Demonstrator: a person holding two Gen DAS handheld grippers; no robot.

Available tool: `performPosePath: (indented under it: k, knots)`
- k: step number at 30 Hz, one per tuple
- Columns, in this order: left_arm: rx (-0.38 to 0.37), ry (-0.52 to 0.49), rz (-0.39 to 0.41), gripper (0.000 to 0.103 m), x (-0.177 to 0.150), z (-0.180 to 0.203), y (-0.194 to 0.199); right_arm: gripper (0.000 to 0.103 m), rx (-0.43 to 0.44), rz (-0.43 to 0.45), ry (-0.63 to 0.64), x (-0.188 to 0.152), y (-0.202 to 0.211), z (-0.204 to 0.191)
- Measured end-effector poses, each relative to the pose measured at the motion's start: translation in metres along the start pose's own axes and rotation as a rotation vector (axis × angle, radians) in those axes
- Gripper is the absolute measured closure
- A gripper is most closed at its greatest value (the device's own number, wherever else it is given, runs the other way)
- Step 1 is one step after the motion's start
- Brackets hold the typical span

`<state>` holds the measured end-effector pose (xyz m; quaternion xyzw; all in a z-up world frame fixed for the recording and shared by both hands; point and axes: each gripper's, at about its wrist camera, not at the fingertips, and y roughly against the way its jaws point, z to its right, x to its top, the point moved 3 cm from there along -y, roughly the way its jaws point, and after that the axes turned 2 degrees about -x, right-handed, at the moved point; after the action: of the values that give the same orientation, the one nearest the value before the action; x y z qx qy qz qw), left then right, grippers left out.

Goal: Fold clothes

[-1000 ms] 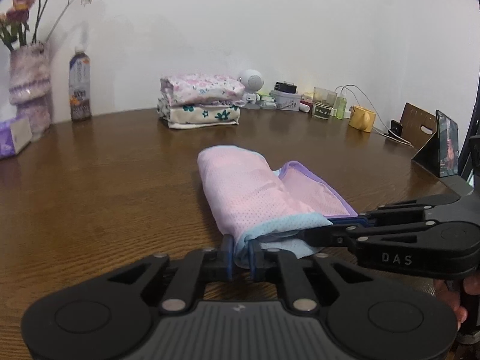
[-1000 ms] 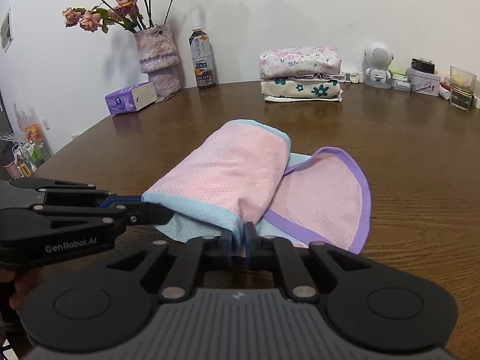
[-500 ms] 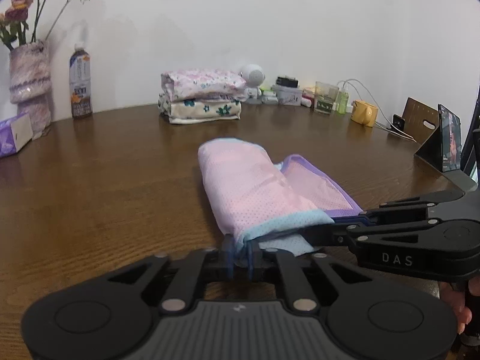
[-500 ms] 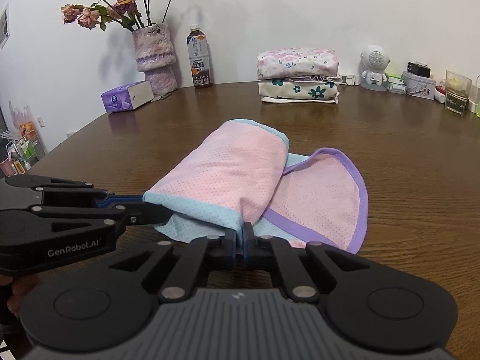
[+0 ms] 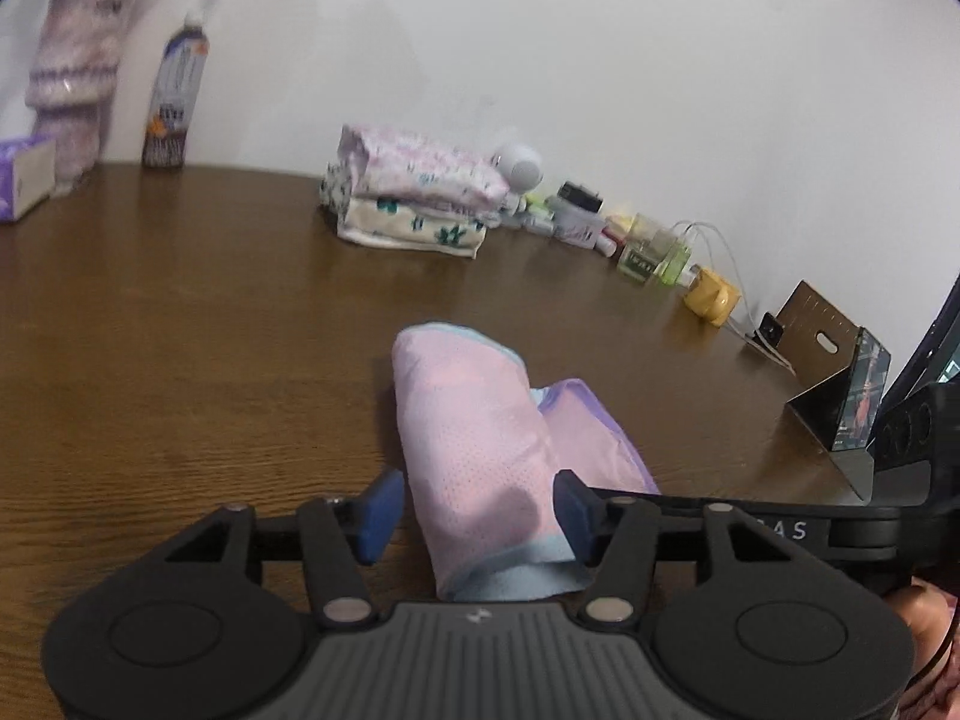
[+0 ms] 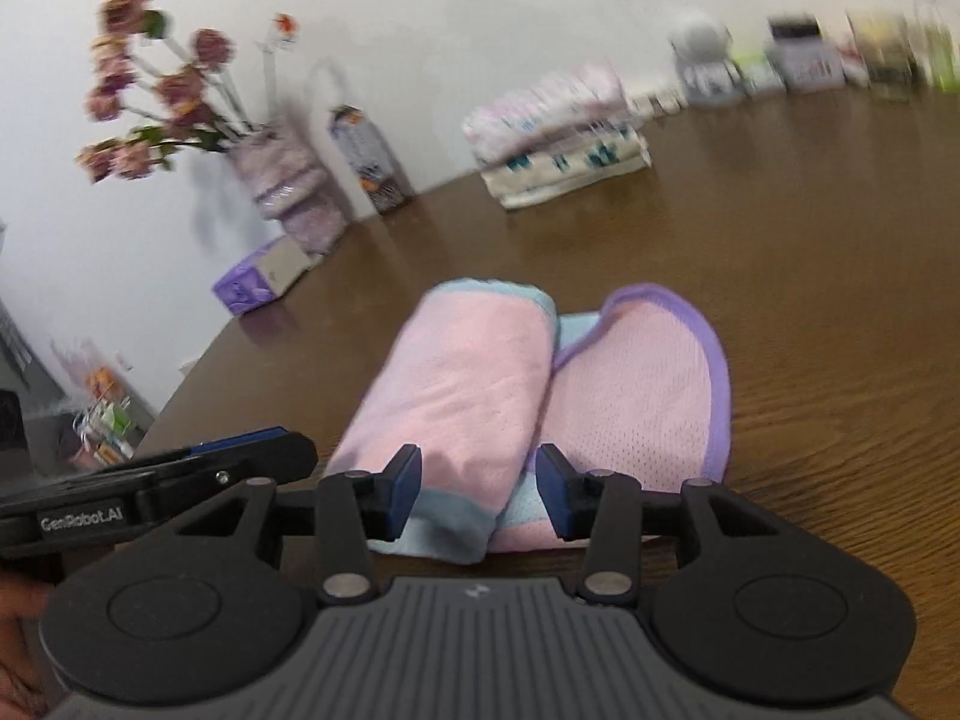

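Garment: pink mesh garment (image 6: 474,384) half-folded on worktop (image 6: 810,276), purple-trimmed flap (image 6: 648,396) lying flat.
Left gripper (image 5: 477,507): released, straddling near hem.
Right gripper (image 6: 477,492): released likewise.
Care: we'd keep edges aligned.

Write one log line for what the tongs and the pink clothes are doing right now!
left tongs: open | right tongs: open | pink garment: folded, lying on table, released

In the right wrist view, white lettering reading "GenRobot.AI" stands on the black side of the left gripper (image 6: 252,450), low at the left edge. In the left wrist view, the right gripper (image 5: 570,504) carries pale letters on its black arm, of which only "AS" shows clear. The label on the bottle (image 5: 175,105) by the wall is too blurred to read.
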<state>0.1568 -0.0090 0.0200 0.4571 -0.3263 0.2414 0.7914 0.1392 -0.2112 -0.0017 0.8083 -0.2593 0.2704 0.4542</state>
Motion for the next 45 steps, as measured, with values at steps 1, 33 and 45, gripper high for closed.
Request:
performPosePath:
  k: [1, 33, 45]
  knots:
    - [0.003, 0.006, -0.012, 0.059, 0.000, -0.001, -0.005, 0.060, -0.002, -0.012, -0.020, 0.000, -0.005, 0.002]
    - [-0.058, 0.177, -0.119, 0.071, 0.034, -0.031, -0.053, 0.076, 0.036, -0.091, -0.065, 0.038, -0.048, 0.005]
    - [-0.056, 0.232, -0.095, 0.074, 0.056, -0.041, -0.072, 0.070, 0.049, -0.087, -0.126, 0.064, -0.072, 0.016]
